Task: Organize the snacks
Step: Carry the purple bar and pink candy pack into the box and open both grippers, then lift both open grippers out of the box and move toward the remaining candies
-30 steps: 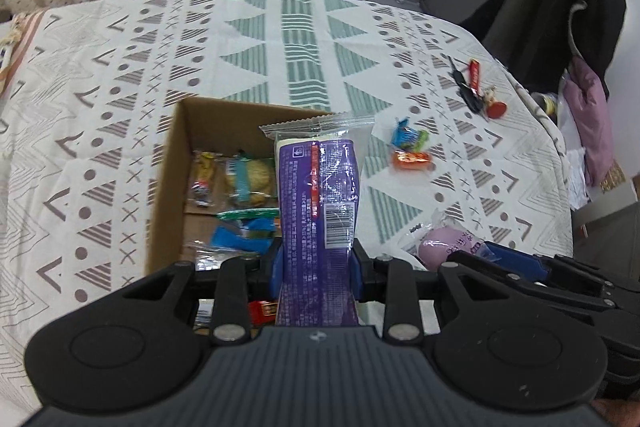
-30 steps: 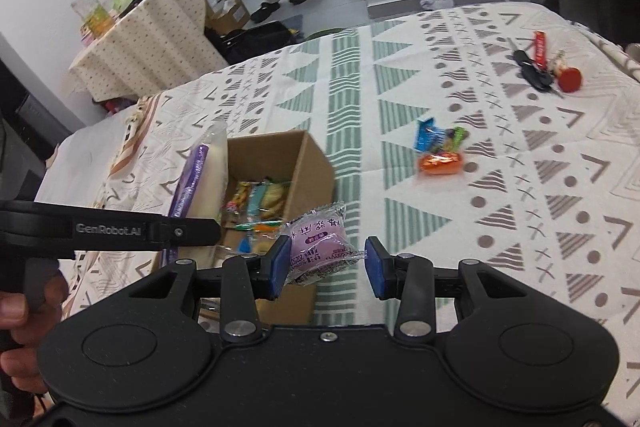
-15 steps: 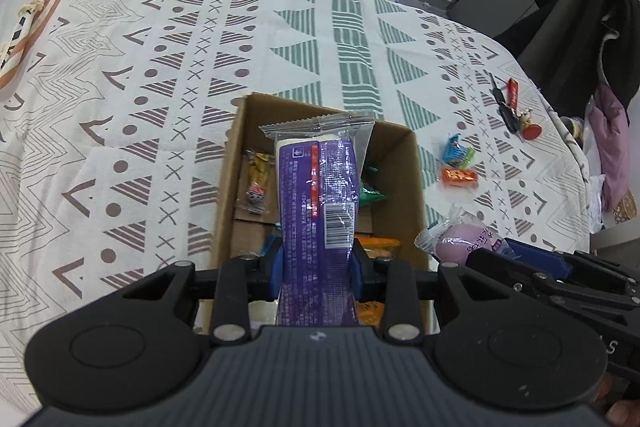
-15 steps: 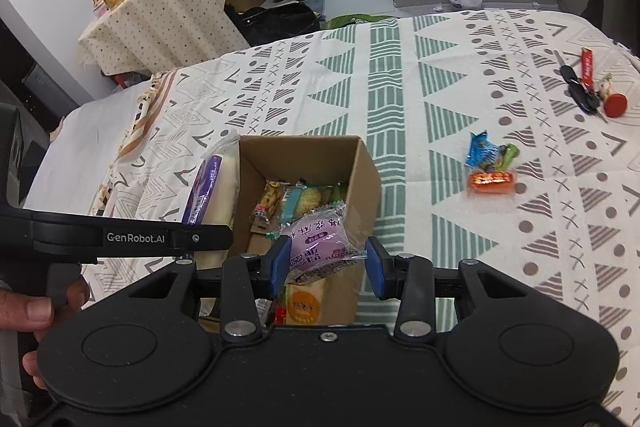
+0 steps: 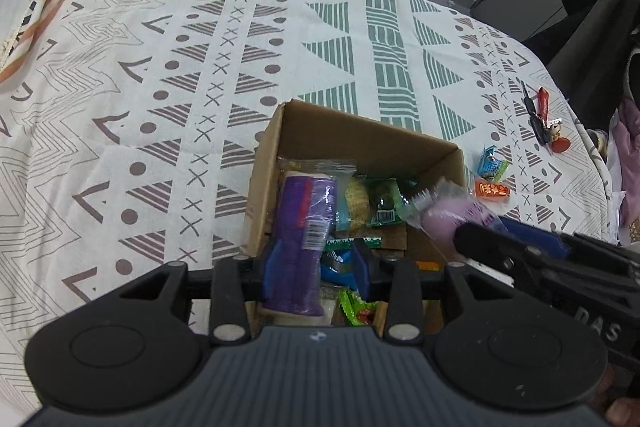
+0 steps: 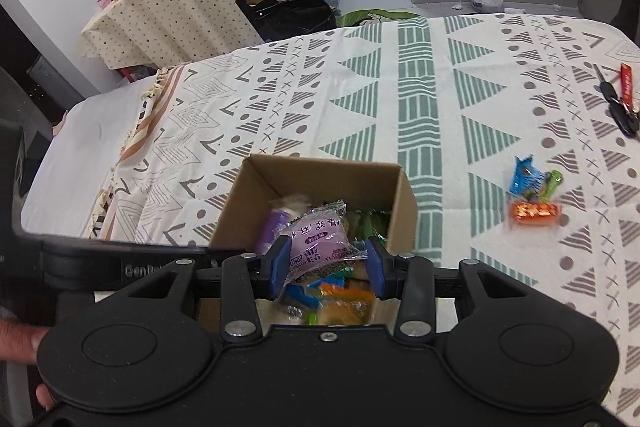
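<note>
Left tool: spread, long purple packet lying loose between its fingers, inside the cardboard box. Your right tool pinches the pink snack pouch over the box. Pouch looks light, crinkly and slippery; grip its puffed middle, not the seam. Two candies wait on the table.

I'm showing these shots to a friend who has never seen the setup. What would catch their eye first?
Most striking is the open cardboard box on the patterned tablecloth, crammed with bright wrappers. Above it, the right gripper holds a pink snack packet, while the left gripper has opened around a long purple packet tilting into the box. Right of the box lie a few loose candies.
</note>
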`<state>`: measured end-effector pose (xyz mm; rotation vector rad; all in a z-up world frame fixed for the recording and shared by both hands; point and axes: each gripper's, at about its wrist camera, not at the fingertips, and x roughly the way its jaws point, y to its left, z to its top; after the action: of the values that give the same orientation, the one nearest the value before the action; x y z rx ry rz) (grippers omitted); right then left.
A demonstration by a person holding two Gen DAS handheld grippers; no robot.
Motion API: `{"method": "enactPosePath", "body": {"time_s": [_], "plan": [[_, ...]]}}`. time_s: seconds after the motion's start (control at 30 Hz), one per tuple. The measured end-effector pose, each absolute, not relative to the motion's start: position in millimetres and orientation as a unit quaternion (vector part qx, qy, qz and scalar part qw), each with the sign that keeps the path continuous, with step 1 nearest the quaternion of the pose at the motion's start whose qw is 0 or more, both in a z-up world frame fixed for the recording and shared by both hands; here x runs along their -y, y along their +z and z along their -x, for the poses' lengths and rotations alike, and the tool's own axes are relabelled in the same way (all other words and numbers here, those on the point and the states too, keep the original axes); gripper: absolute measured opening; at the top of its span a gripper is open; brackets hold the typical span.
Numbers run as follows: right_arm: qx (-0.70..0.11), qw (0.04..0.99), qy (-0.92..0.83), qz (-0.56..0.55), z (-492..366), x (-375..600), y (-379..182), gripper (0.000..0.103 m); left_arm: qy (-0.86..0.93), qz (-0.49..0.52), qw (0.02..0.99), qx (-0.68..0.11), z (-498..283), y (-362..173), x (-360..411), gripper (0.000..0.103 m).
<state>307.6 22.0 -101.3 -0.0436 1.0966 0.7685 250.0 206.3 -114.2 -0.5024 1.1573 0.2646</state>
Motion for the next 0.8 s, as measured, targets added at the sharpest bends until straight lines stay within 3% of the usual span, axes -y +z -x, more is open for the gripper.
{"method": "enactPosePath", "body": {"time_s": [0.07, 0.13, 0.27, 0.53, 0.8], "plan": [[-0.517, 0.784, 0.344, 0.026, -310.1, -24.1, -105.3, 0.046, 0.123, 0.235, 0.798, -0.542, -249.3, -114.2, -205.8, 0.047], [-0.521, 0.782, 0.343, 0.026, -309.8, -21.0, -106.7, 0.06, 0.122, 0.236, 0.799, -0.54, -247.6, -113.2, -204.7, 0.054], [-0.524, 0.783, 0.334, 0.025, -308.3, -6.1, -105.2, 0.072, 0.127, 0.238, 0.798, -0.538, -244.8, -111.3, -200.9, 0.074], [-0.522, 0.793, 0.315, 0.021, -303.0, 41.3, -101.0, 0.089, 0.13, 0.233, 0.806, -0.528, -237.1, -101.1, -186.7, 0.083], [-0.522, 0.804, 0.283, 0.034, -292.7, 80.1, -103.8, 0.095, 0.124, 0.218, 0.813, -0.525, -232.3, -89.3, -162.6, 0.085]]}}
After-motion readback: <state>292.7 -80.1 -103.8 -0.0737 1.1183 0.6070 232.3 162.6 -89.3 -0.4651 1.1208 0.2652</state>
